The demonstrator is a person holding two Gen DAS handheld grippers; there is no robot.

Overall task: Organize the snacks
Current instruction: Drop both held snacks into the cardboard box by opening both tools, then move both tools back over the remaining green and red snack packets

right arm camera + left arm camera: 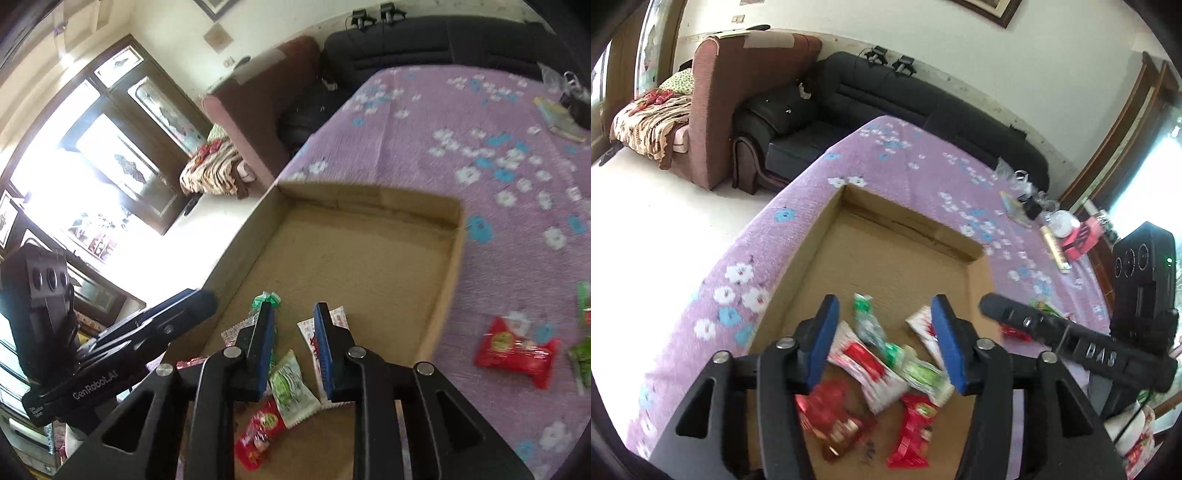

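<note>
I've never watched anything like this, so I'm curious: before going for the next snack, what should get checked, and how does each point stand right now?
1. Left hand-held gripper empty: ok, jaws apart, nothing between the pads.
2. Right hand-held gripper empty: ok, a narrow gap with nothing in it.
3. Cardboard box has room: ok, its far half is bare.
4. Snacks already dropped lie inside the box: ok, a pile sits at the near end.
5. Snacks left outside: not ok, a red packet and green ones lie on the purple cloth.
6. Path to the red packet free: ok, only cloth around it.

Matt cardboard box (886,258), glossy plastic snack wrappers (871,365), fuzzy cloth bedspread (798,206)
</note>
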